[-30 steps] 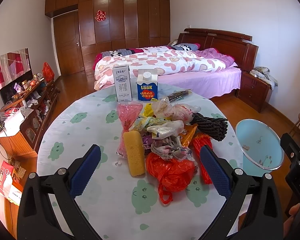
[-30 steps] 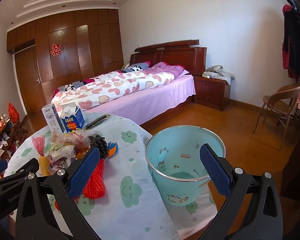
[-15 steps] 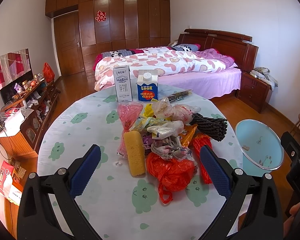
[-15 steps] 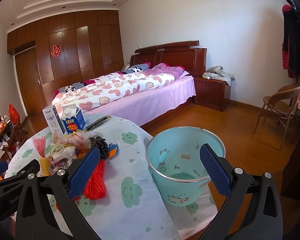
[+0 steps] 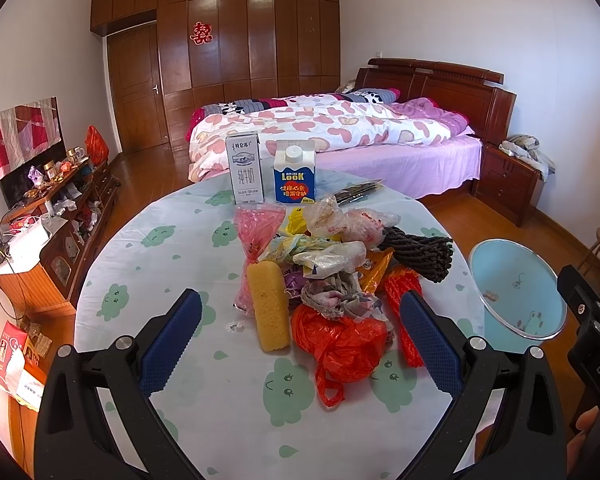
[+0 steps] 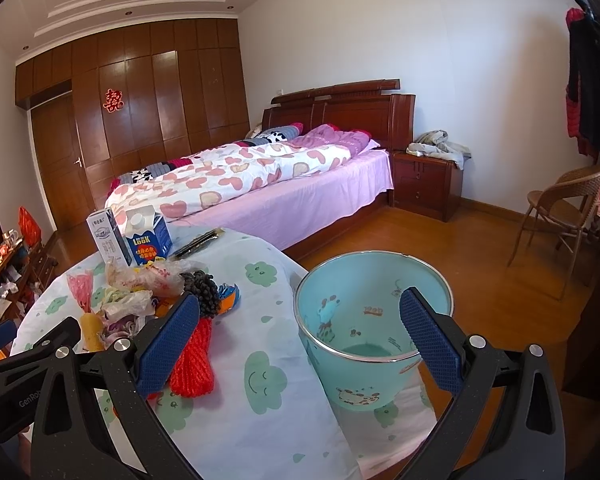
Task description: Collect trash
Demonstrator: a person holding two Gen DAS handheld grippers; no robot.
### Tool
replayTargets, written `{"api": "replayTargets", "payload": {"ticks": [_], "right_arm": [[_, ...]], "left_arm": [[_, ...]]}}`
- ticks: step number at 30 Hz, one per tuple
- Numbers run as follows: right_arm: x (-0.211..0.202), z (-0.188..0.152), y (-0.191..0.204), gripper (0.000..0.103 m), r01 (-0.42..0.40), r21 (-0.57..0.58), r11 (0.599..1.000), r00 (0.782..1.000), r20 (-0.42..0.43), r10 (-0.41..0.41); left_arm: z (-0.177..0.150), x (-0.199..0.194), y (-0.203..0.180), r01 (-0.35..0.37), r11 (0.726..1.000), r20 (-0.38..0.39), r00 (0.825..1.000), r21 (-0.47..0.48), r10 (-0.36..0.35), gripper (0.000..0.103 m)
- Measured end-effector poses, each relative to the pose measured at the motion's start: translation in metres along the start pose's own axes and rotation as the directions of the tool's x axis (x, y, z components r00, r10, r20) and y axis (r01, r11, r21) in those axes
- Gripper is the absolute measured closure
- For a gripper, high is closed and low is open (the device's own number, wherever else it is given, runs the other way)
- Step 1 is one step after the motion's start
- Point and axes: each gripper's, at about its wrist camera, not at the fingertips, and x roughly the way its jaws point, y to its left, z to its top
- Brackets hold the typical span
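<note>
Both grippers unmoved, fingers apart; trash pile (image 5: 324, 276) untouched.

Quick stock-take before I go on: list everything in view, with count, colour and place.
table: one, pale green cloud-print cloth, centre
trash pile: one heap of mixed wrappers and bags, table middle
yellow sponge: one, pile's near left edge
orange bag: one, pile's near edge
red rope: one bundle, pile's right
dark rope: one bundle, pile's far right
cartons: two, white and blue, table's far edge
bin: one, light blue, beside table
bed: one, pink, behind
left gripper: open, over the pile
right gripper: open, over the bin's rim
</note>
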Motion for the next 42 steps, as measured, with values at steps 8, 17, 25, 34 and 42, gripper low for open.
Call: {"api": "replayTargets", "payload": {"ticks": [8, 17, 25, 34, 42], "right_arm": [[0.001, -0.001, 0.0, 0.005, -0.004, -0.003, 1.0, 1.0, -0.007, 0.004], [0.009, -0.004, -0.003, 0.005, -0.007, 0.009, 1.0, 1.0, -0.03, 0.007], [0.019, -0.012, -0.001, 0.005, -0.016, -0.008, 1.0, 0.999, -0.052, 0.016], [0.037, -0.028, 0.013, 0.005, -0.066, -0.055, 0.996, 0.992, -0.114, 0.06], [0.048, -0.034, 0.03, 0.005, -0.13, -0.106, 0.986, 0.985, -0.13, 0.116]], "left_arm": [[-0.001, 0.0, 0.001, 0.002, 1.0, -0.005, 1.0, -0.004, -0.002, 0.006], [-0.006, 0.009, 0.013, -0.015, 1.0, -0.036, 0.999, -0.026, 0.014, 0.006], [-0.009, 0.019, 0.017, -0.009, 1.0, -0.044, 0.999, -0.023, 0.008, 0.006], [-0.021, 0.041, 0.038, -0.026, 0.999, -0.07, 0.997, -0.031, 0.023, 0.006], [-0.023, 0.057, 0.064, -0.007, 0.996, -0.08, 0.997, -0.091, 0.0, 0.006]]}}
